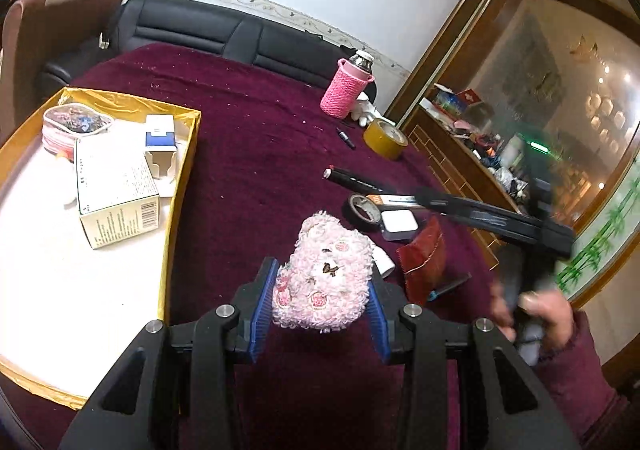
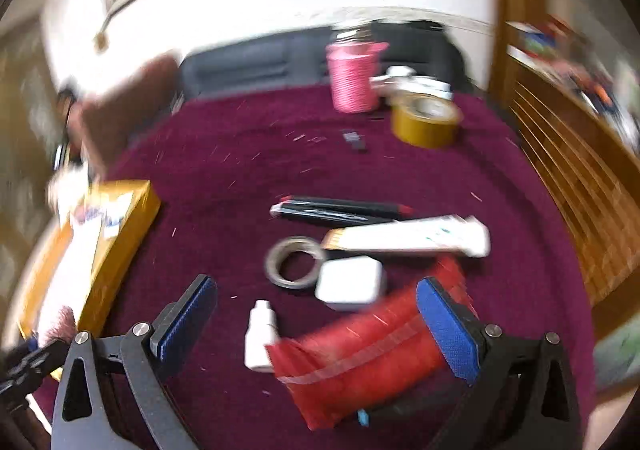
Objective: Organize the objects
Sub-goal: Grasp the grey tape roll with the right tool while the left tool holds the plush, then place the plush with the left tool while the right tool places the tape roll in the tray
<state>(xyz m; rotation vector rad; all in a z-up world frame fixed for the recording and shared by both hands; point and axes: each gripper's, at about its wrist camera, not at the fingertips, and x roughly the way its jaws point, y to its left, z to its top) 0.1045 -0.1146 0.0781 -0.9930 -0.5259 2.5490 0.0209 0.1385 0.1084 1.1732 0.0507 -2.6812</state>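
The left gripper clamps a pink plush toy between its blue pads, above the maroon tablecloth, just beside the gold box; the right gripper stands wide apart and grasps nothing, over a red pouch, a small white bottle, a white charger and a tape roll.

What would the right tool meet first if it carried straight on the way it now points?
Probably the white square box or the grey tape ring, both lying on the maroon cloth ahead of the open right tool. The red pouch sits nearer but off towards one finger. Blur makes depth uncertain.
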